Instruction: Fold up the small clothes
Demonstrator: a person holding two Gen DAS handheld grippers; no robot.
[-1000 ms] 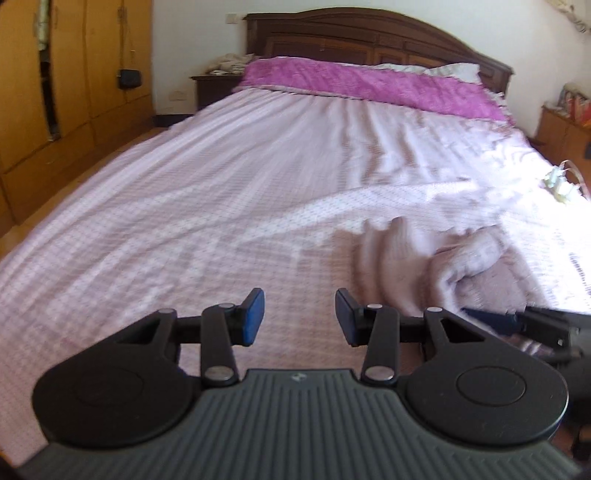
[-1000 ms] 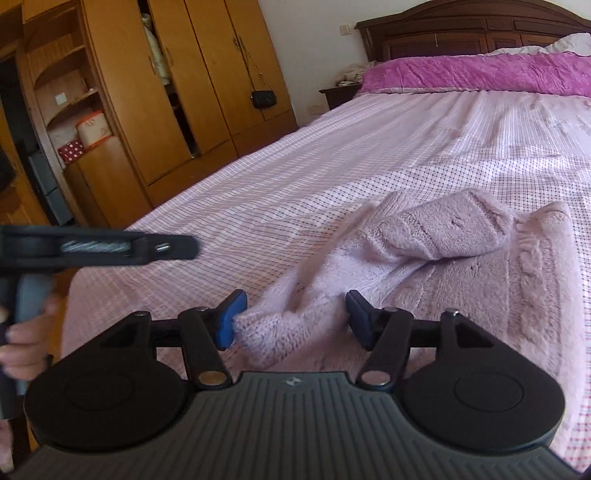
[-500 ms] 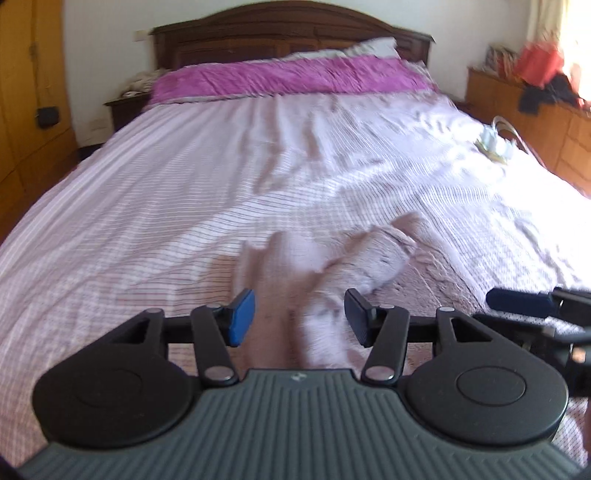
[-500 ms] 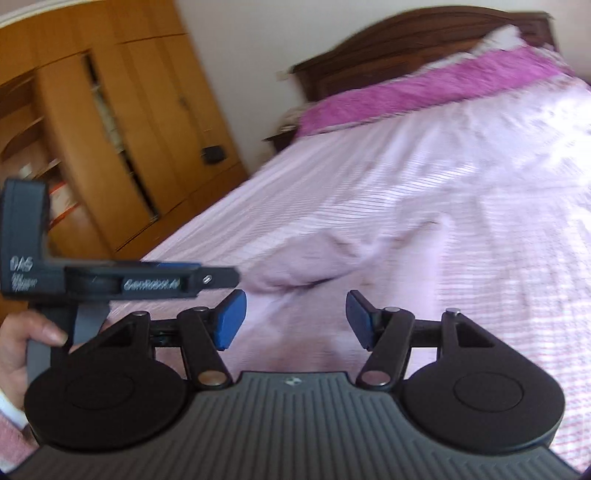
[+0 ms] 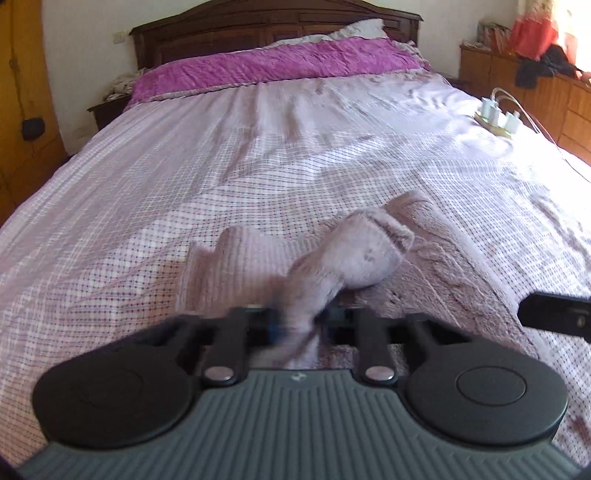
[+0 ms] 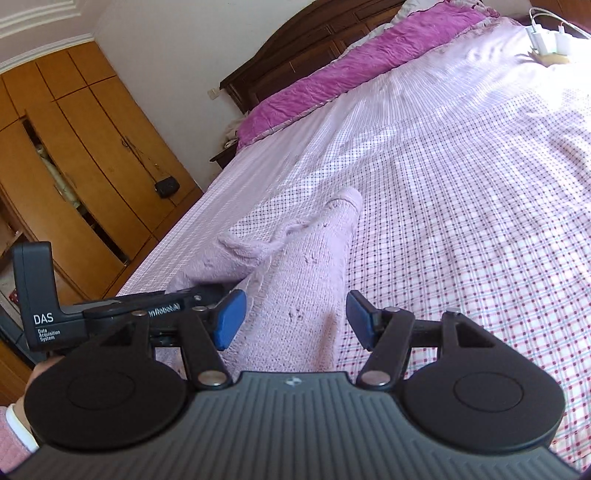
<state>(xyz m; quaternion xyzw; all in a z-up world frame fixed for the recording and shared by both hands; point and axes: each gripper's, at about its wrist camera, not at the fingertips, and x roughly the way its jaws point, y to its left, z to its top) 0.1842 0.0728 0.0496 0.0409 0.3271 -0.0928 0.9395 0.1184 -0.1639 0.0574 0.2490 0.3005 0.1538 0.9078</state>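
Observation:
A pale lilac knit sweater lies crumpled on the bed near its front edge. One fuzzy sleeve rises from it toward the left wrist camera. My left gripper is shut on the lower end of that sleeve, its jaws blurred. In the right wrist view the sweater stretches away between the blue pads of my right gripper, which stands open just above the knit. The left gripper's body shows at the left there, held by a hand.
The bed sheet is lilac check, with a purple pillow cover and a dark headboard at the far end. A power strip with chargers lies at the right edge. Wooden wardrobes stand left, a dresser right.
My left gripper moved onto the sleeve and went from open to shut on it. The right gripper swung over the sweater's body, tilted, and stayed open.

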